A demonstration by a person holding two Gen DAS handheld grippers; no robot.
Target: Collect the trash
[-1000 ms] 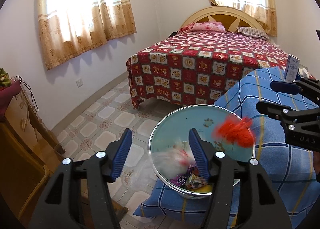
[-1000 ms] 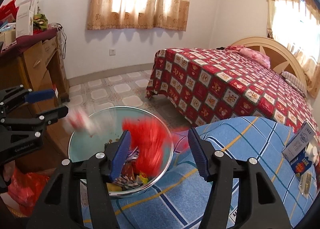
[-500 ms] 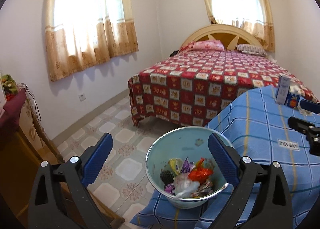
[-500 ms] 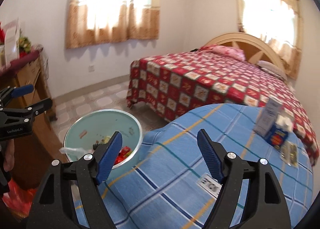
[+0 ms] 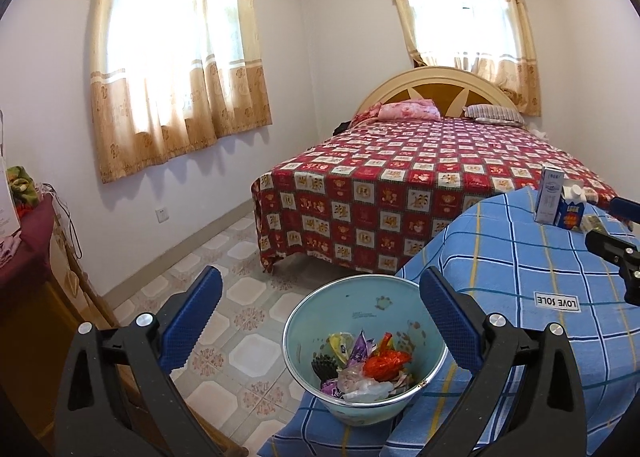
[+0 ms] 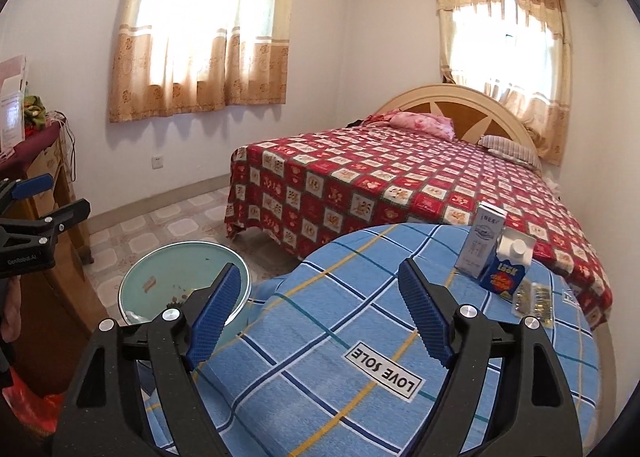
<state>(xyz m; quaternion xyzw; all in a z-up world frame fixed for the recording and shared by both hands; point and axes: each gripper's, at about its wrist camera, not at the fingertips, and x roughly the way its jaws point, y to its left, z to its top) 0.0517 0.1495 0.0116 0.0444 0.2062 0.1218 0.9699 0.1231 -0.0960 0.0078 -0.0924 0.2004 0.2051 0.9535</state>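
A pale green bin (image 5: 360, 305) stands at the near-left edge of the round table with its blue checked cloth (image 5: 520, 257). It holds several wrappers, among them a red one (image 5: 386, 362). My left gripper (image 5: 320, 321) is open and empty, above and in front of the bin. My right gripper (image 6: 320, 309) is open and empty over the cloth, with the bin (image 6: 168, 277) to its left. At the table's far side stand a white carton (image 6: 482, 241) and a blue carton (image 6: 506, 267), with a clear blister pack (image 6: 534, 299) lying beside them.
A bed with a red patterned cover (image 5: 400, 177) stands behind the table. A wooden cabinet with a maroon cloth (image 5: 24, 249) is at the left. The floor is tiled (image 5: 240, 321). A red bag (image 6: 28, 409) lies low on the left.
A red wrapper and a white one dropped into the bin. Both grippers opened wider and drew up and back; the right one swung right over the cloth.
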